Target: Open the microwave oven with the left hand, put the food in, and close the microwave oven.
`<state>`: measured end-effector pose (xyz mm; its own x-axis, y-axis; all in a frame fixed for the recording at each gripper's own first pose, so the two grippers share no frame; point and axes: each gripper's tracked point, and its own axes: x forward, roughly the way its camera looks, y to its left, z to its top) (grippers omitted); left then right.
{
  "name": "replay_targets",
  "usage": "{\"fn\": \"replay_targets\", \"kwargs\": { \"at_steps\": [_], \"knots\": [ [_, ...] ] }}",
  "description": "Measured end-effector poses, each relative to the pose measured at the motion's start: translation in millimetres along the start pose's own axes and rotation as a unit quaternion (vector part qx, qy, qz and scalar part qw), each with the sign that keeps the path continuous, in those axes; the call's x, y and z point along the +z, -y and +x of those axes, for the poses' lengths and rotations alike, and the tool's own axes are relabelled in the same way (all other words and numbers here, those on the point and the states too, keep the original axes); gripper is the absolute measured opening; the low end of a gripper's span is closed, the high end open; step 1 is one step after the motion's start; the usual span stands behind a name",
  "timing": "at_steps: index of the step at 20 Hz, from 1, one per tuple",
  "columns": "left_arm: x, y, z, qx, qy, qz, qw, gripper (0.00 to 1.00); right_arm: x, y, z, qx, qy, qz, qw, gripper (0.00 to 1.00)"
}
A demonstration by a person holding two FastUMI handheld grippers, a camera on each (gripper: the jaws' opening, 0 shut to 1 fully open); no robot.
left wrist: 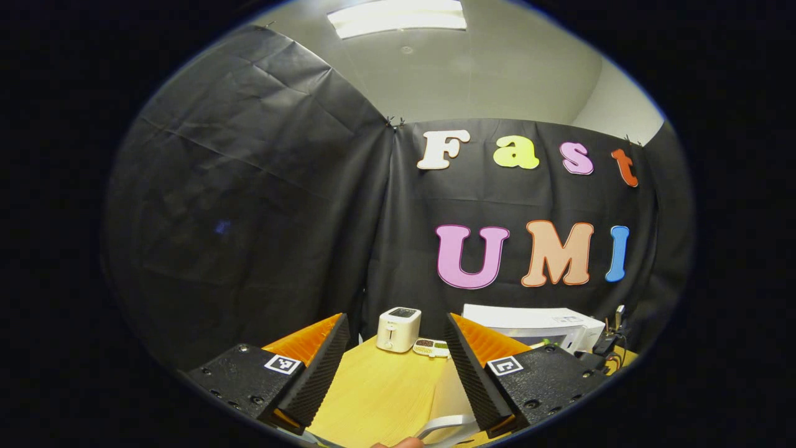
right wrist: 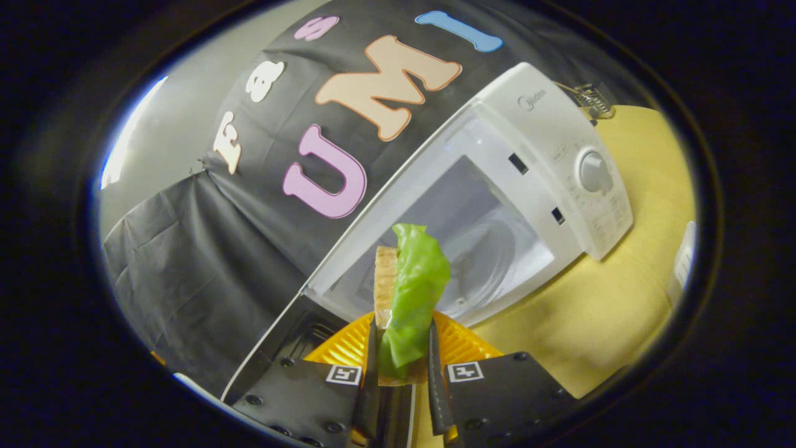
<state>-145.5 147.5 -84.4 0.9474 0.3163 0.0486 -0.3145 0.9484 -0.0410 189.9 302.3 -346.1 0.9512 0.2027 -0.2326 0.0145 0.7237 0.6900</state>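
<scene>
My right gripper (right wrist: 401,364) is closed on the food (right wrist: 410,292), a slice of bread with a green leaf over it, and both fingers press on its lower part while the rest stands up in front of me. Just beyond the food I see the microwave oven (right wrist: 535,155) with its door (right wrist: 273,339) swung wide, so the white cavity and the round glass plate (right wrist: 491,261) inside are ready. The food is not inside yet; it is near the opening, in the air. My left gripper (left wrist: 395,367) is wide open and holds nothing, and it is raised above the wooden surface (left wrist: 379,392), with a small white toaster (left wrist: 398,329) and a little dish (left wrist: 431,347) farther on, and the microwave oven at its right side. I think the risk now is with the leaf: it hangs loosely on the bread, so a quick or tilted move could make it slide off before the plate. Also the food could hit the frame of the opening if I enter too high, and the open door could be bumped from the side.
</scene>
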Motion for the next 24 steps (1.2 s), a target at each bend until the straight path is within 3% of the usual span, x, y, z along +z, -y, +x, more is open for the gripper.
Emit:
{"fn": "replay_targets", "kwargs": {
  "at_steps": [3, 4, 5, 11, 12, 13, 16, 17, 19, 21, 24],
  "knots": [
    [-3.1, -13.9, -4.4, 0.014, -0.005, 0.003, 1.000, 0.88, 7.6, 7.1, 36.1, -0.026, 0.030, -0.004, 0.999, 0.35],
    [-3.3, -17.8, -5.3, 0.018, -0.005, 0.005, 1.000, 0.98, 9.7, 9.1, 46.4, -0.035, 0.034, -0.004, 0.999, 0.35],
    [-3.8, -21.7, -6.6, 0.023, -0.005, 0.007, 1.000, 0.93, 11.4, 12.5, 53.6, -0.040, 0.038, 0.002, 0.998, 0.36],
    [-8.9, -31.9, -11.3, 0.033, -0.010, 0.013, 0.999, 0.93, 4.9, 24.4, 92.7, -0.062, 0.042, -0.010, 0.997, 0.36],
    [-11.2, -30.1, -11.4, 0.030, -0.011, 0.012, 0.999, 0.93, 2.3, 27.6, 96.0, -0.066, 0.040, -0.014, 0.997, 0.28],
    [-12.2, -27.6, -10.6, 0.026, -0.012, 0.012, 1.000, 0.89, 3.4, 26.1, 98.8, -0.062, 0.043, -0.020, 0.997, 0.28],
    [-8.2, -28.2, -8.9, 0.022, -0.005, 0.015, 1.000, 0.93, 8.6, 34.4, 106.1, -0.069, 0.046, -0.067, 0.994, 0.27],
    [-7.9, -28.2, -9.2, 0.022, -0.003, 0.016, 1.000, 0.93, 8.5, 40.2, 106.7, -0.078, 0.040, -0.078, 0.993, 0.34],
    [-8.0, -28.6, -8.8, 0.021, 0.001, 0.018, 1.000, 0.93, 11.5, 45.4, 107.7, -0.091, 0.031, -0.087, 0.992, 0.36],
    [-9.3, -26.6, -10.1, 0.018, 0.002, 0.023, 1.000, 0.94, 15.9, 58.8, 108.1, -0.120, 0.026, -0.110, 0.986, 0.52],
    [-10.7, -24.3, -10.1, 0.014, 0.003, 0.030, 0.999, 0.93, 17.5, 68.6, 109.3, -0.138, 0.015, -0.142, 0.980, 0.65]
  ]
}}
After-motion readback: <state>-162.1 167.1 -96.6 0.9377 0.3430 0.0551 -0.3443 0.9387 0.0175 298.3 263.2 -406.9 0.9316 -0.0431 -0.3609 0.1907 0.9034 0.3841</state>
